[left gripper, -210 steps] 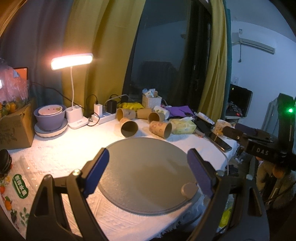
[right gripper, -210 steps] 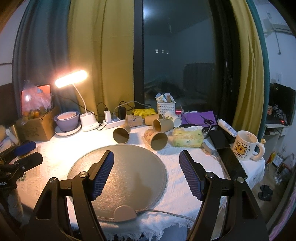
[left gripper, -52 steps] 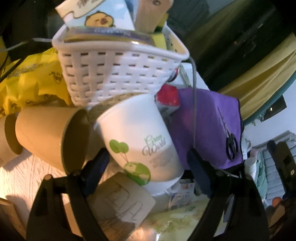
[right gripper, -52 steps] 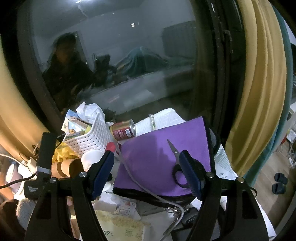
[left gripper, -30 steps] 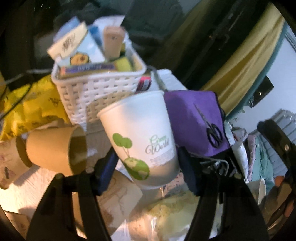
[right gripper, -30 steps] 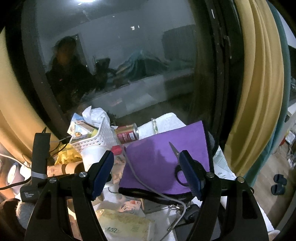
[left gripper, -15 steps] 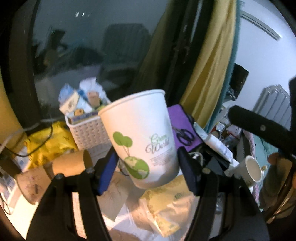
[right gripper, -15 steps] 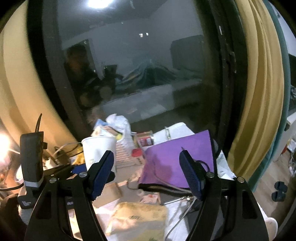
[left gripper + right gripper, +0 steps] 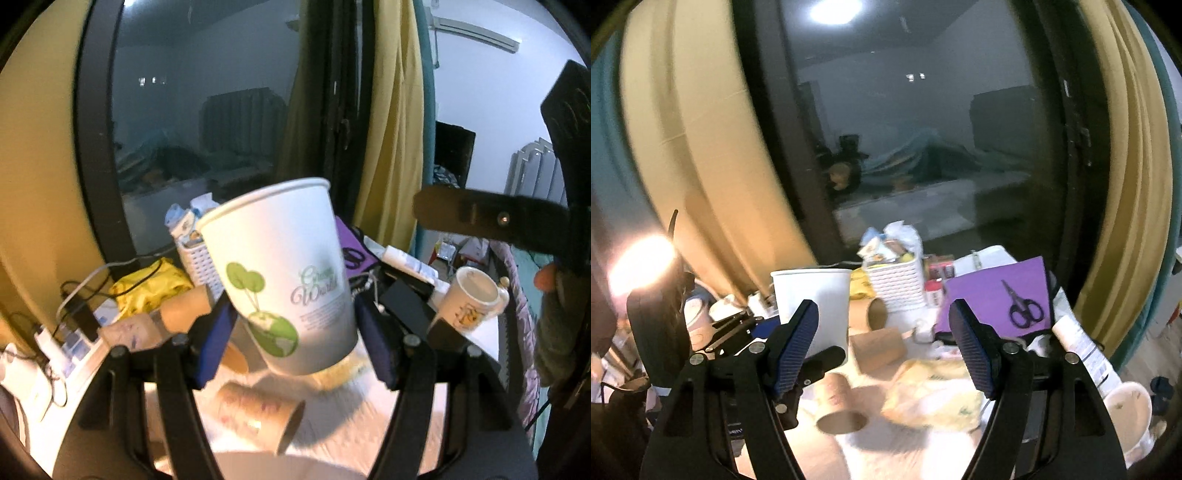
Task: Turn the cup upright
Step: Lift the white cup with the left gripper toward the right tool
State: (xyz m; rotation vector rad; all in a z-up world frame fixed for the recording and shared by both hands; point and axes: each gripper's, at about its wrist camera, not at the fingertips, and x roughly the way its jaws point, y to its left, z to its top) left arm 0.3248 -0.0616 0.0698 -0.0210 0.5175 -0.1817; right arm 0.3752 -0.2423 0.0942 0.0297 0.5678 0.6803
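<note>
Aloft above the cluttered tabletop point(image 9: 332, 417), a white paper cup point(image 9: 284, 273) printed with a green tree sits mouth-up, tilted slightly, clamped near its base between the jaws of the left gripper point(image 9: 291, 339). Below it a brown paper cup point(image 9: 258, 413) lies on its side, with another brown cup point(image 9: 184, 314) lying behind. A white basket point(image 9: 895, 282), a purple cloth point(image 9: 997, 295) carrying scissors point(image 9: 1021, 308) and a cartoon mug point(image 9: 471, 299) crowd the far edge by the dark window. The right gripper point(image 9: 882, 343) hangs close by, jaws spread wide around nothing
</note>
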